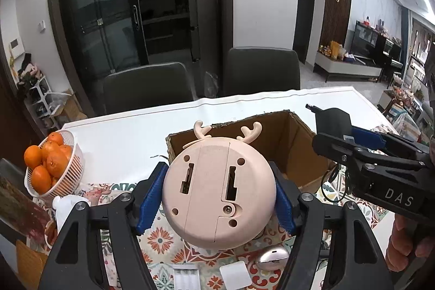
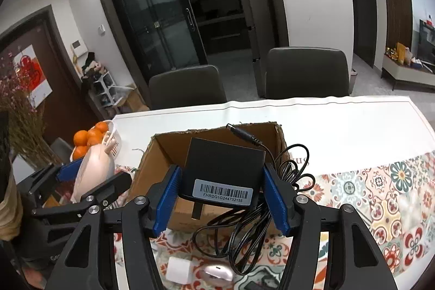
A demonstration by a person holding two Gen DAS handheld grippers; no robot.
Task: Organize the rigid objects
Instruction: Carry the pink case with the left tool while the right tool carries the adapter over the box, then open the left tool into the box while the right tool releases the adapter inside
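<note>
My left gripper is shut on a round pink deer-shaped gadget with antlers, its back side facing the camera, lifted above the patterned mat. My right gripper is shut on a black power adapter with a barcode label; its black cable dangles in loops below. Both are held just in front of an open cardboard box on the table. In the left wrist view the right gripper shows at the right with the adapter. The left gripper with the pink gadget appears at the left of the right wrist view.
A white basket of oranges stands at the table's left. On the mat below lie a silver oval device, a white cube charger and a white strip. Two dark chairs stand behind the table.
</note>
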